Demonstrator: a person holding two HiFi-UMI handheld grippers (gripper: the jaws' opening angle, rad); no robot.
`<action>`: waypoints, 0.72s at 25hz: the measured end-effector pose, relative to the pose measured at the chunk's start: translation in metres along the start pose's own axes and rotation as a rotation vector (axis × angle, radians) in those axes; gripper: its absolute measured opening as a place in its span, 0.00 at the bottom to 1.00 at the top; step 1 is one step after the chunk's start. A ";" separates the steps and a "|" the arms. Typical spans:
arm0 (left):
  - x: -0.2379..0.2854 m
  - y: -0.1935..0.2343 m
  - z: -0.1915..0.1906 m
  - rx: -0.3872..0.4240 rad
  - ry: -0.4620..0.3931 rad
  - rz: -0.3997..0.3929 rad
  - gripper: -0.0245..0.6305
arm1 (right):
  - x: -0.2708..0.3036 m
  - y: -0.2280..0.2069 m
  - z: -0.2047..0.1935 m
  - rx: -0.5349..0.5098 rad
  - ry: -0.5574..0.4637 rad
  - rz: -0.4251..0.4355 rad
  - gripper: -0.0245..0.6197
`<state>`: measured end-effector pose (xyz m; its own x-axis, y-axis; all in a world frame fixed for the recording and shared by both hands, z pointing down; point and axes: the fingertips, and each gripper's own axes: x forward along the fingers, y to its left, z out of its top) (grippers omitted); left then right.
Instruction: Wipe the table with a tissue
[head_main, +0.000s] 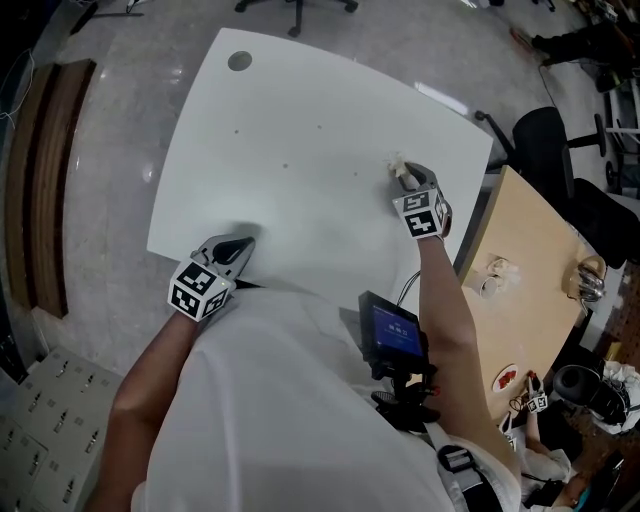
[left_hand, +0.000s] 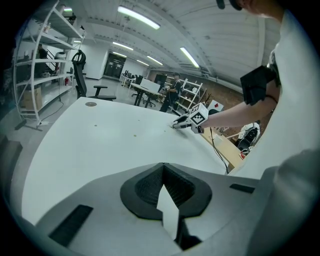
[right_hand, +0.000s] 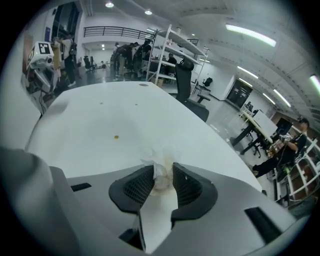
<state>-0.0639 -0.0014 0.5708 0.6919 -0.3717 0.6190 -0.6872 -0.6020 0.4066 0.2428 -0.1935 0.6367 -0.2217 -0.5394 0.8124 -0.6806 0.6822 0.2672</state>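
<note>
- A large workshop room with shelving racks (left_hand: 47, 60) and ceiling strip lights surrounds a broad white surface (head_main: 300, 120). A pale wooden surface (head_main: 525, 270) stands just beside it on the right.
- A black office chair (head_main: 548, 145) stands near the white surface's far right corner.
- The left hand-held gripper (head_main: 236, 250) rests at the near edge of the white surface. Its jaws are closed tip to tip with nothing between them.
- The right hand-held gripper (head_main: 402, 172) points down at the white surface toward its right side, well apart from the left one. Its jaws are clamped on a tissue.
- The tissue (right_hand: 161, 159) is crumpled and stained, and its bunched front end pokes past the jaw tips onto the white surface.
- A round hole (head_main: 239, 61) sits near the far left corner.
- A small yellowish speck (right_hand: 116, 137) lies on the white surface near the tissue.
</note>
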 end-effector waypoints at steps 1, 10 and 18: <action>0.001 -0.001 0.001 0.003 -0.003 -0.001 0.04 | -0.001 0.004 -0.001 0.008 0.003 0.034 0.22; -0.001 -0.012 0.006 0.046 -0.017 -0.011 0.04 | -0.030 0.052 -0.001 0.194 -0.098 0.219 0.22; 0.004 -0.025 0.004 0.074 -0.021 -0.010 0.04 | -0.047 0.024 -0.019 0.442 -0.191 0.140 0.22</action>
<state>-0.0434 0.0091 0.5601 0.7041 -0.3796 0.6001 -0.6622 -0.6561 0.3619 0.2500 -0.1422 0.6151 -0.4278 -0.5668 0.7040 -0.8567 0.5026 -0.1159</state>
